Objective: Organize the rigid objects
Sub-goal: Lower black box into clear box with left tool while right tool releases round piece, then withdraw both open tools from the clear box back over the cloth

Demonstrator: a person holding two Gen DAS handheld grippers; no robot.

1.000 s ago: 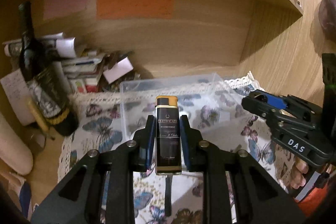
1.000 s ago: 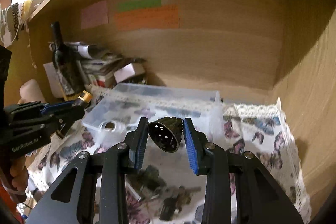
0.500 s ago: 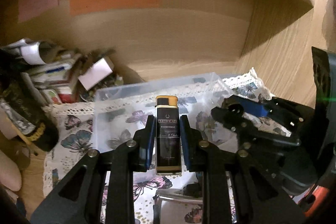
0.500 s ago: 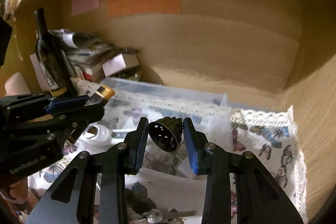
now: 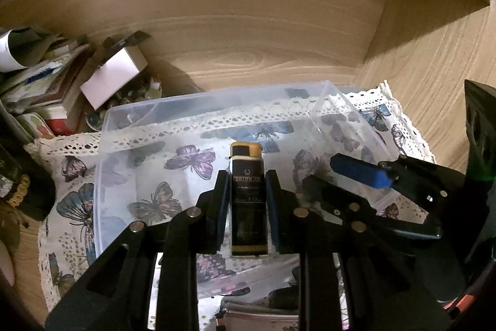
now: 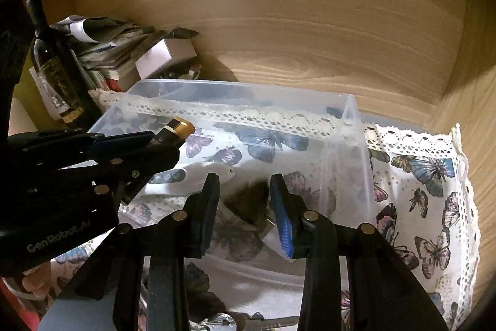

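Where right claw (image 6: 245,207) grips, dark blurred object (image 6: 248,203), lighter (image 5: 247,200) base shadowed

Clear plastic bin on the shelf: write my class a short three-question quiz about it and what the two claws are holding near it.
1. True or false: the left claw grips a black-and-gold lighter.
2. Where does the dark bottle stand?
A. inside the clear bin
B. left of the bin, beside the stacked papers
C. right of the bin, on the lace edge
3. Fill the gap: the right claw, shut on a dark round object, hangs over the bin, which sits on a ____-patterned cloth.

Key
1. True
2. B
3. butterfly; the cloth shows beside the bin.
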